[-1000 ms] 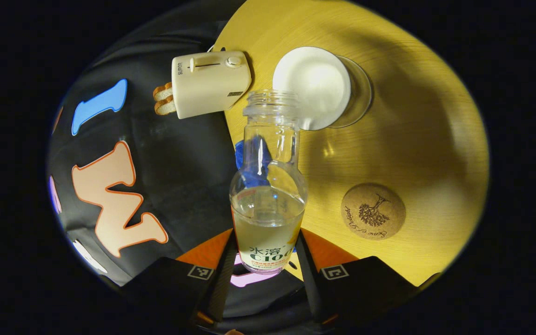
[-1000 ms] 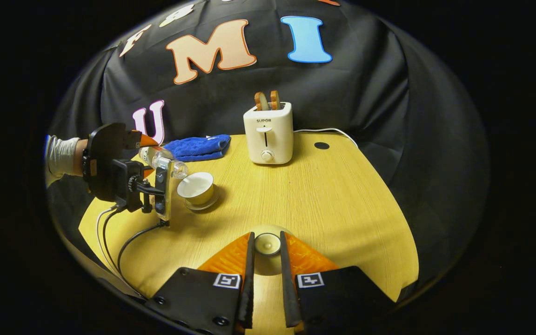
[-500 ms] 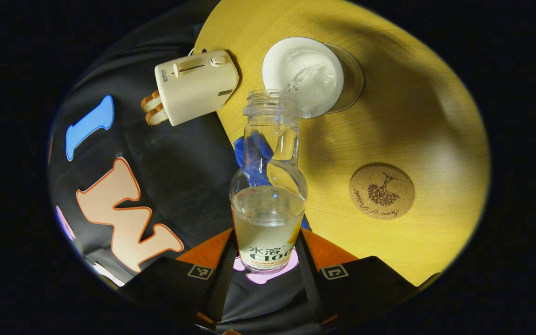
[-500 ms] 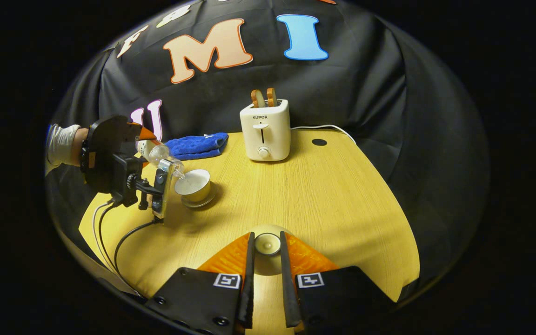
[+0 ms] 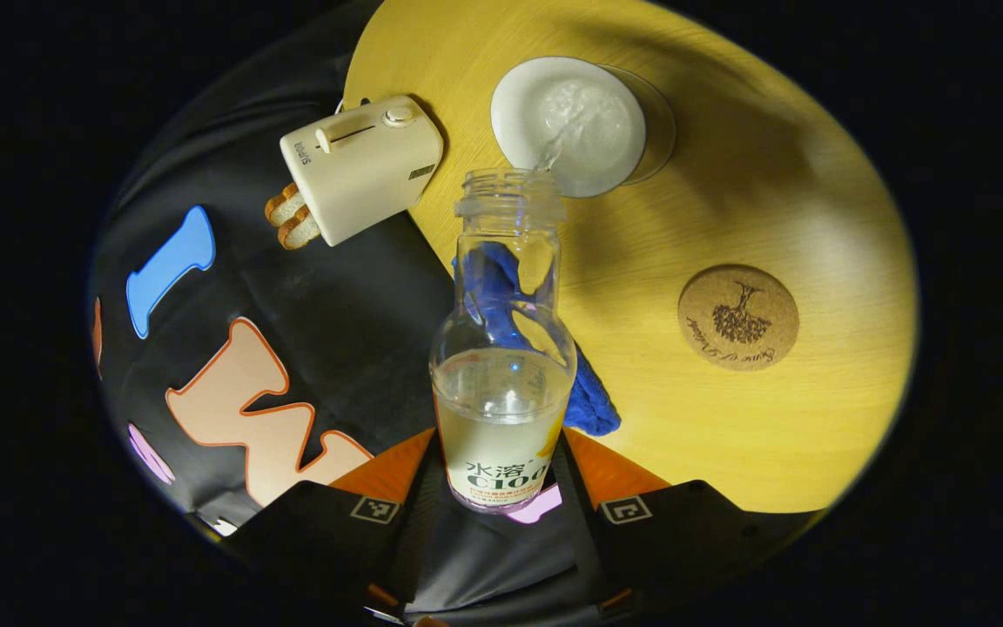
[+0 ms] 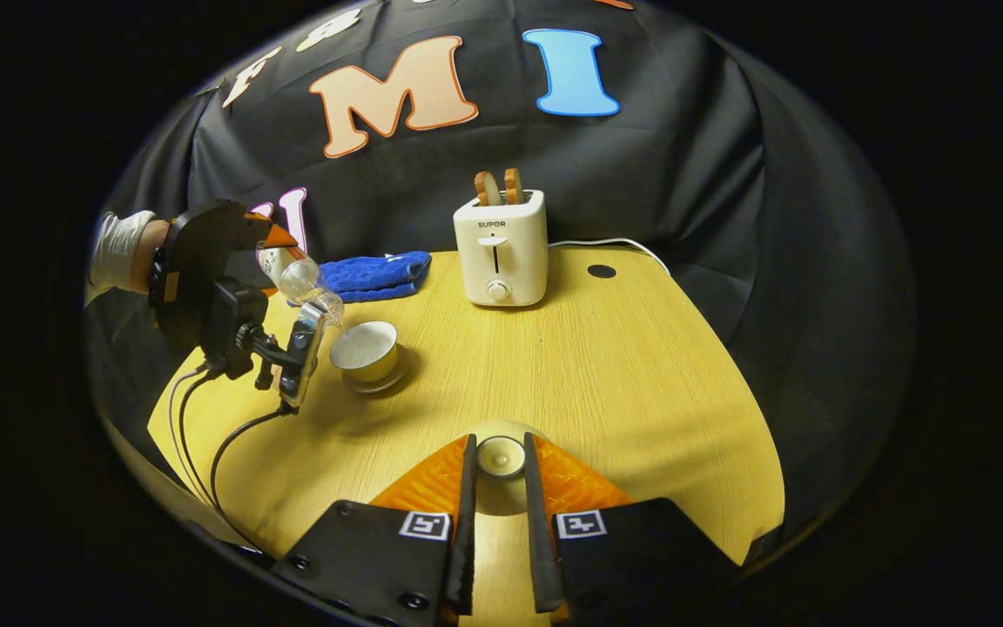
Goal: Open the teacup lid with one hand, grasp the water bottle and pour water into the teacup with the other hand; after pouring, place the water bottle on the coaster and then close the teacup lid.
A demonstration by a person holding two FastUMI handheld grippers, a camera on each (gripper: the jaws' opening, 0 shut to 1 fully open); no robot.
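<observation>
Pour step in progress. Left tool (image 5: 501, 488) is clamped on the lower, labelled body of the clear plastic water bottle (image 5: 502, 348), uncapped and tilted, its mouth just over the near rim of the white round teacup (image 5: 568, 124); a thin stream enters the cup. Cup sits on the yellow wooden table (image 5: 728, 200), left of the cream toaster (image 6: 501, 246) as the right gripper view has it. Right tool (image 6: 497, 488) is closed on the knob of the pale round teacup lid (image 6: 500, 455), held well clear of the cup. Round cork coaster (image 5: 737, 317) lies near the cup, unoccupied. Handling, est.: bottle is light, part-full, thin-walled and smooth, so grip at the label band, firm but w/o crushing; liquid shifts w/ tilt. Cup and lid look ceramic, fragile; hold lid by knob only.
</observation>
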